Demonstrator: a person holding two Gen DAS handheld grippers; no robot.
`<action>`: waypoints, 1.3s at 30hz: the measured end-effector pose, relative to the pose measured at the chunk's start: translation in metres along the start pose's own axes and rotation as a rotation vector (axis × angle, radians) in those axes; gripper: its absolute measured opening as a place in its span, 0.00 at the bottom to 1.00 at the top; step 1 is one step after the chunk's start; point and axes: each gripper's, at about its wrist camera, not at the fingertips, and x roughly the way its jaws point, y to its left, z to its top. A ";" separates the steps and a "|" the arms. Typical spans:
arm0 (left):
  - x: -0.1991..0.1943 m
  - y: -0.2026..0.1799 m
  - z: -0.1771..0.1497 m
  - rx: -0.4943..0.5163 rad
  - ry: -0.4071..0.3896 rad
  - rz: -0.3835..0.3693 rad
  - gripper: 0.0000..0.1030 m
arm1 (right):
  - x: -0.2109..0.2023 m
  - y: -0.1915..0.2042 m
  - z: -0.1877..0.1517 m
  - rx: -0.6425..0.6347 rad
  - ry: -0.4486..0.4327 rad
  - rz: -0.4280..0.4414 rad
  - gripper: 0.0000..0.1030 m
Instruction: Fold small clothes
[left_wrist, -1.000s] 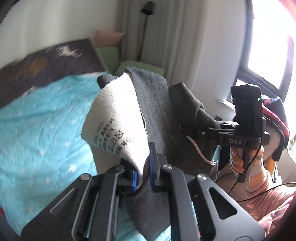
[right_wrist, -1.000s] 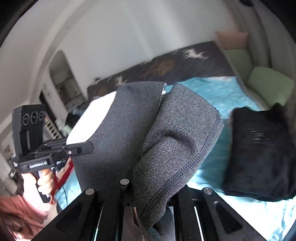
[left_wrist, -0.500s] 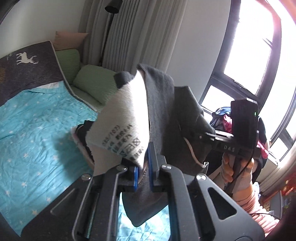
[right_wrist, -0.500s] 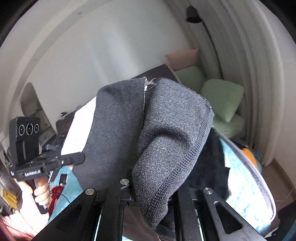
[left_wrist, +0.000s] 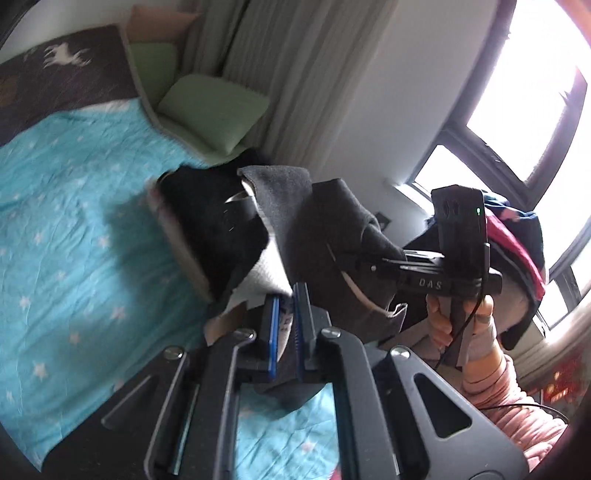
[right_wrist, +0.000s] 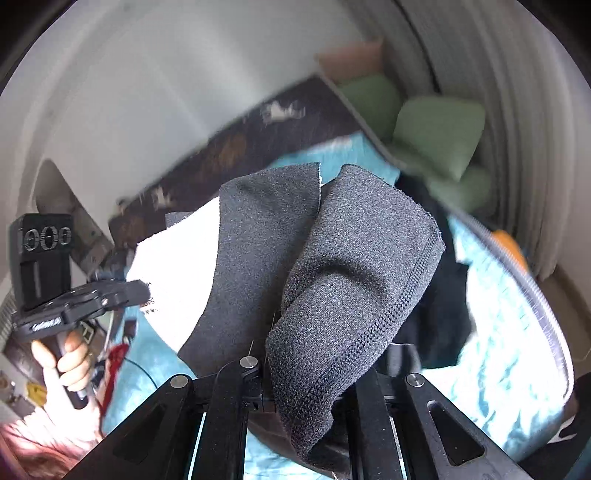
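Grey garment (right_wrist: 332, 295) between left claw (left_wrist: 287, 310) and right claw (right_wrist: 295, 369), both angled downward.

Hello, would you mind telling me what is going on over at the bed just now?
A person is folding a small grey garment with a hand-held gripper in each hand. The left gripper is shut on the edge with the white lining, and the right gripper is shut on another part of the cloth. The garment hangs in the air between them, above the turquoise bedspread. A folded black garment already lies on the bed near the green pillows.
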 end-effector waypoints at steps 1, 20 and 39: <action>0.002 0.013 -0.003 -0.034 0.002 0.031 0.08 | 0.014 -0.003 -0.002 0.004 0.027 0.001 0.09; 0.086 0.019 -0.125 -0.232 0.341 -0.204 0.39 | -0.004 -0.040 -0.033 0.114 -0.029 -0.179 0.61; 0.119 0.011 -0.131 -0.345 0.344 -0.249 0.20 | 0.035 -0.139 -0.152 0.502 0.133 0.063 0.70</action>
